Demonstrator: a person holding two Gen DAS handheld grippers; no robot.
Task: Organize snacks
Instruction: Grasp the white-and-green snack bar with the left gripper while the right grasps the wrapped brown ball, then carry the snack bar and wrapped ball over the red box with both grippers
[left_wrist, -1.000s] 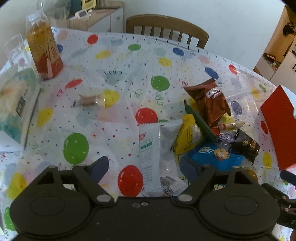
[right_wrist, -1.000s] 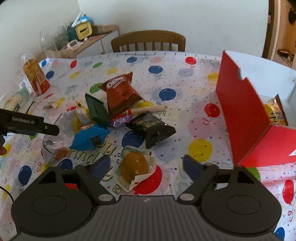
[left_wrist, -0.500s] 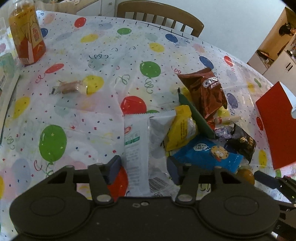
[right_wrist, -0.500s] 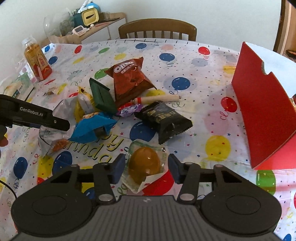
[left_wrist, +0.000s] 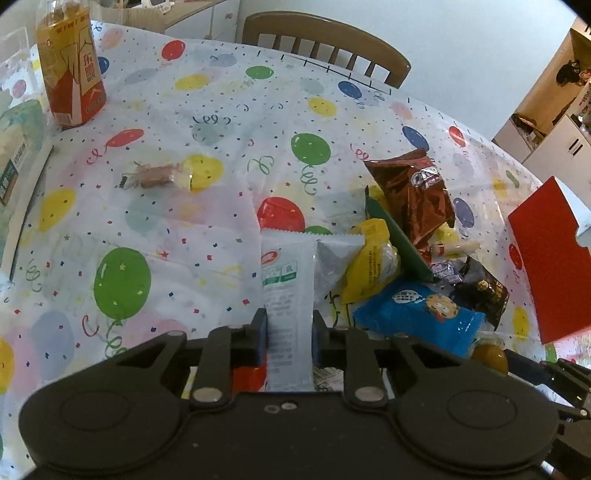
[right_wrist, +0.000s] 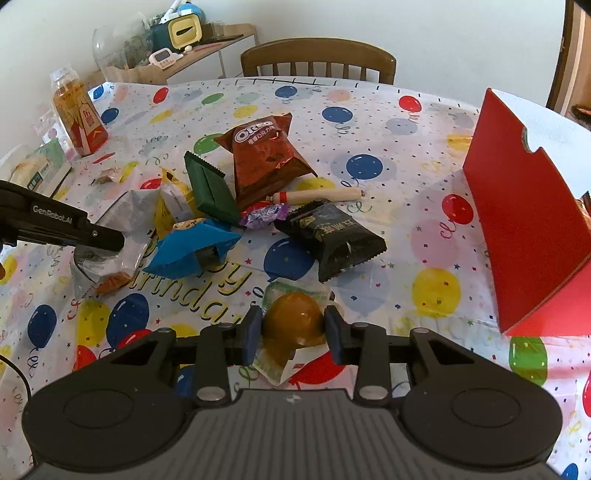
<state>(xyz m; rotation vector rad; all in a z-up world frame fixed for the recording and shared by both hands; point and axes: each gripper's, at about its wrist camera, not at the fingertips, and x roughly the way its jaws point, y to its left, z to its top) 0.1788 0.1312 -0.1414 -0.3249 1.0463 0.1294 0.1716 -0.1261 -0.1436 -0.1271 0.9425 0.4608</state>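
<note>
Left gripper (left_wrist: 289, 334) clamped on white snack sachet (left_wrist: 286, 291). Right gripper (right_wrist: 293, 332) closing, pads pressed against brown jelly cup (right_wrist: 292, 319) near tablecloth's (right_wrist: 388, 122) front edge.

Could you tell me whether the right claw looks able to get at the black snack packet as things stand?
Probably not yet: the right claw is closing around the brown jelly cup; the black packet lies unobstructed just beyond.

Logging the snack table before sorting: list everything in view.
Long white-and-green snack packet: 1, between the left tongs' pads.
Brown domed jelly cup: 1, between the right tongs' pads.
Brown foil Oreo bag: 1, table centre.
Blue cookie packet: 1, left of centre.
Black foil packet: 1, centre.
Flat dark-green packet: 1, beside the Oreo bag.
Red cardboard box: 1, right.
Orange drink bottle: 1, far left.
Left tongs: shut on packet.
Right tongs: closing on cup.
</note>
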